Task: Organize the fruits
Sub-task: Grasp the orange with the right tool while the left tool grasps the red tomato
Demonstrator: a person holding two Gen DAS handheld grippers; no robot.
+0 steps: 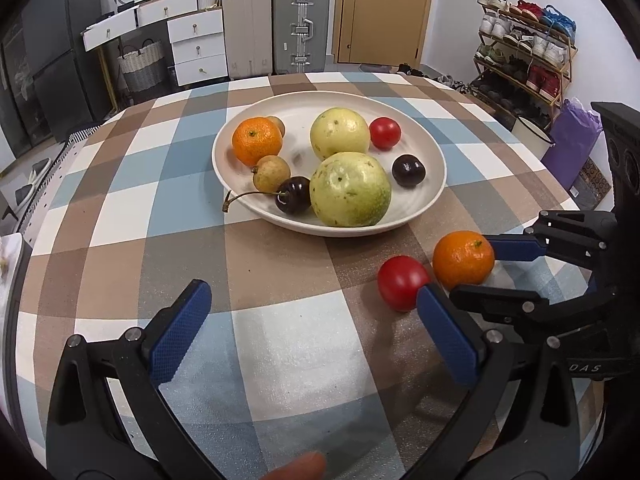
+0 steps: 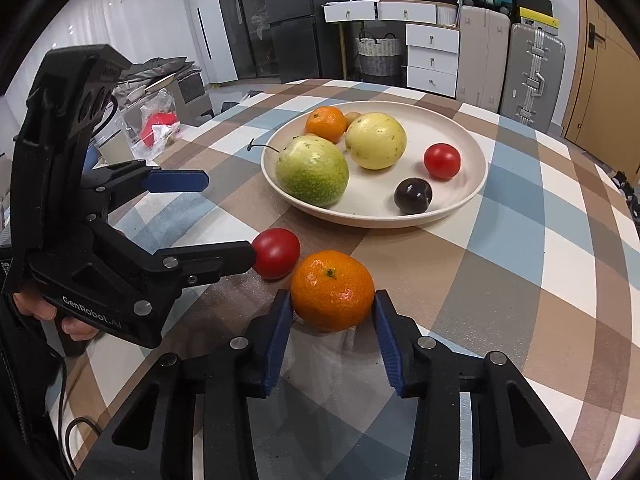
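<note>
The right gripper [image 2: 333, 312] has its two fingers pressed on the sides of the mandarin [image 2: 332, 290], which sits on the table [image 2: 520, 280] near its front edge. The left gripper [image 1: 310, 306] is spread wide with nothing inside, its right finger beside the tomato [image 1: 402, 283]. Behind them stands the plate [image 1: 434, 184] of fruit.

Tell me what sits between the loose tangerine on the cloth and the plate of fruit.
Only bare checkered tablecloth lies between the loose tangerine and the plate; the right wrist view shows it best. The loose tomato sits off to the tangerine's side, outside that stretch.
</note>
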